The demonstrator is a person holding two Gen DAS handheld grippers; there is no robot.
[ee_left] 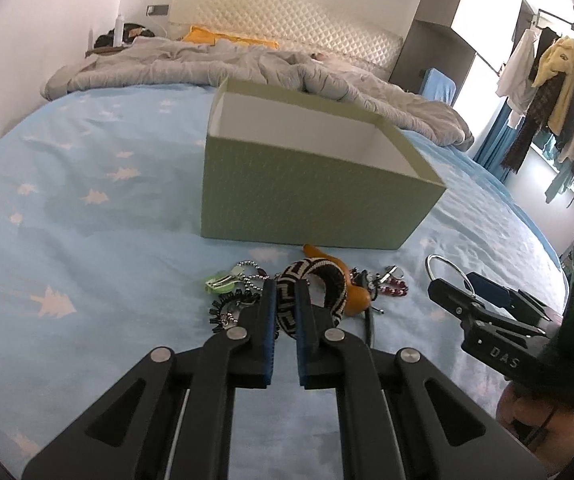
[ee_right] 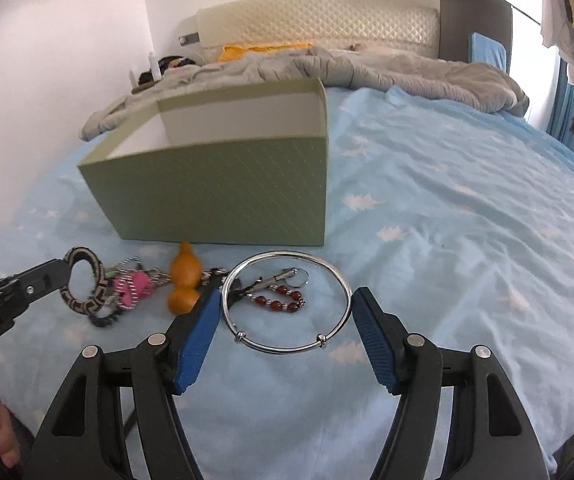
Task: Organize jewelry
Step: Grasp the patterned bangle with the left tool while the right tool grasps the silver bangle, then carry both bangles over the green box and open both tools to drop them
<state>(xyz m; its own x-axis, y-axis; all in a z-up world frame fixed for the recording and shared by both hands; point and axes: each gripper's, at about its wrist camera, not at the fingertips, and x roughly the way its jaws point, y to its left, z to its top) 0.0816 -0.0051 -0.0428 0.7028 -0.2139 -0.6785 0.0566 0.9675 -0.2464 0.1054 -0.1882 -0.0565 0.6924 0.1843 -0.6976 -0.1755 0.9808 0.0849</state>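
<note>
**Two claws at a jewelry pile on a bed**

The left claw [ee_left: 285, 300] is clamped on a black-and-white woven bangle [ee_left: 319, 280], its blue pads [ee_left: 269, 320] hiding part of the band. The right claw [ee_right: 285, 312] stands wide apart, one finger on each side of a silver bangle [ee_right: 287, 304] that lies flat on the blue bedsheet [ee_right: 447, 220]; neither pad is clearly touching it. Inside the silver ring lie a string of red beads [ee_right: 283, 300] and a small metal clasp [ee_right: 283, 278]. Between the bangles lies an orange gourd charm [ee_right: 183, 284], beside a pink piece [ee_right: 135, 286] and tangled bead chains [ee_left: 253, 272] whose individual strands are hard to separate. A green box [ee_left: 307, 196] stands open just behind the pile; its floor is hidden by the near wall. The letters "DAS" [ee_left: 503, 356] read on the right claw's body in the left view. Hanging clothes [ee_left: 559, 100] are cut off at the frame edge.
</note>
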